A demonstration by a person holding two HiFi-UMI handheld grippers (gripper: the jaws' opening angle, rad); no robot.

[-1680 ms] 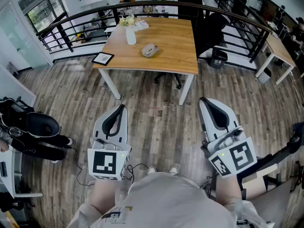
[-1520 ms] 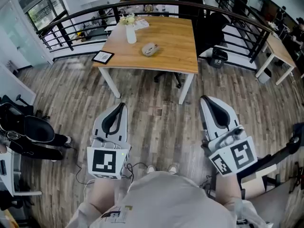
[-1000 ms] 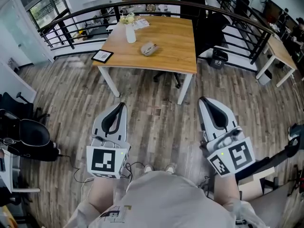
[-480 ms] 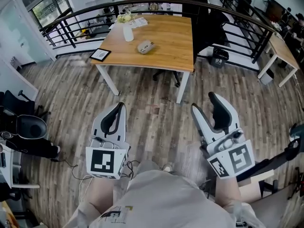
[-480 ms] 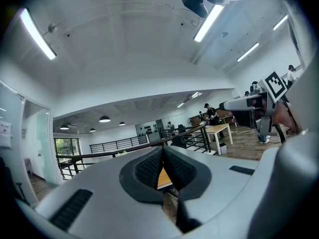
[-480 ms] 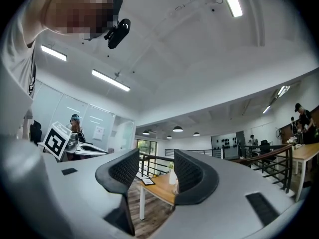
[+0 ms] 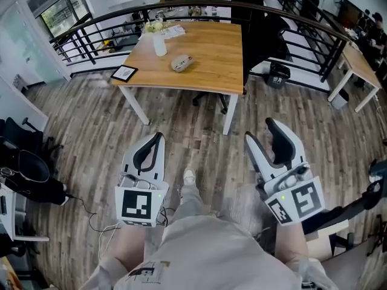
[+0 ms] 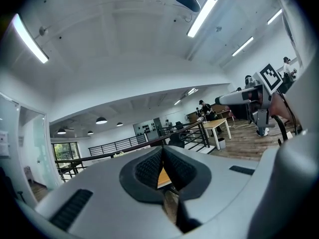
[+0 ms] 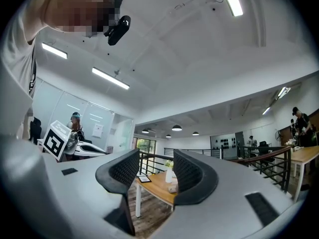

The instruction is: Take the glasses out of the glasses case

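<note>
I can't tell whether the far-off glasses case (image 7: 181, 62) is lidded; it lies on the wooden surface (image 7: 211, 53) beyond plank floor (image 7: 199, 125). My left tool (image 7: 156, 138) is pinched together, my right tool (image 7: 260, 129) has just spread wide, empty

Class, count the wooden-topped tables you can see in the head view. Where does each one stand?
2. The near table stands at upper centre, carrying the glasses case; the far table is at the right edge, beyond the railing. More may be hidden farther back.

White left claw (image 7: 158, 136) and right claw (image 7: 260, 130), black pads (image 7: 282, 145).
</note>
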